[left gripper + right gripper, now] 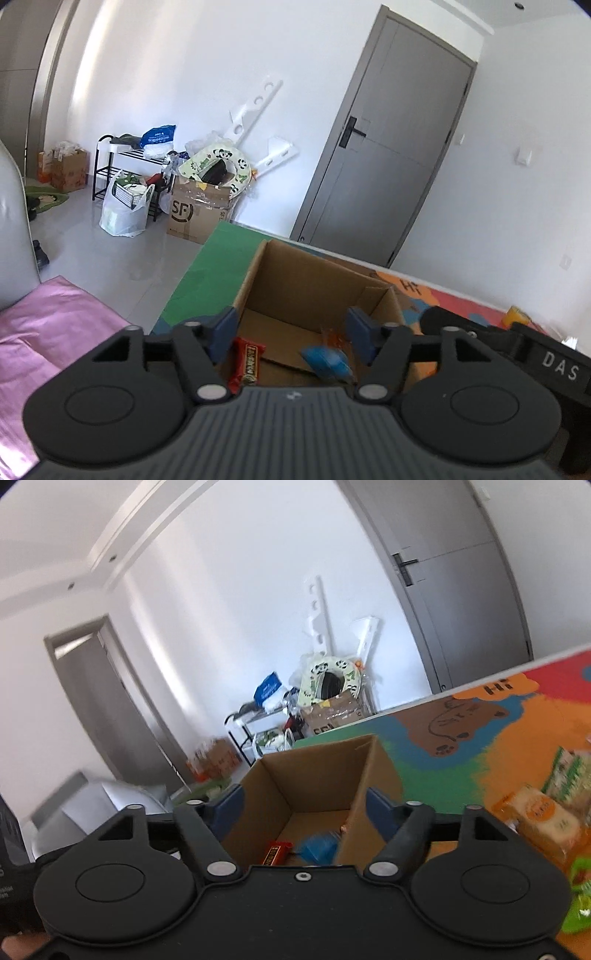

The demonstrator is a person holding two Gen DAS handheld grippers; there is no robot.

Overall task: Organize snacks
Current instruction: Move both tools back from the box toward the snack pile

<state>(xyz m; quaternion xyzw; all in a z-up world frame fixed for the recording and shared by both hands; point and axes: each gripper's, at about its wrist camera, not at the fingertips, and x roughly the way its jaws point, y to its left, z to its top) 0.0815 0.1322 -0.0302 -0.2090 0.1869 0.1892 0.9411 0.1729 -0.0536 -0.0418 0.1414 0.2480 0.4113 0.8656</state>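
An open cardboard box [295,280] stands on a colourful play mat [221,258]. Inside lie a red snack bar [248,363] and a blurred blue packet [327,363]. My left gripper [291,326] is open and empty just above the box's near rim. In the right wrist view the same box [314,771] holds the red bar [276,853] and the blue packet [317,847]. My right gripper [304,805] is open and empty above the box. Loose snacks lie on the mat at right: an orange pack [543,819], a green-striped pack [569,775], a green item [580,897].
A black DAS-labelled device [554,365] sits right of the box. A pink cloth [48,332] and grey sofa [14,229] lie left. Across the floor are an SF carton [199,214], bags and a rack [125,166] by the wall, and a grey door [388,158].
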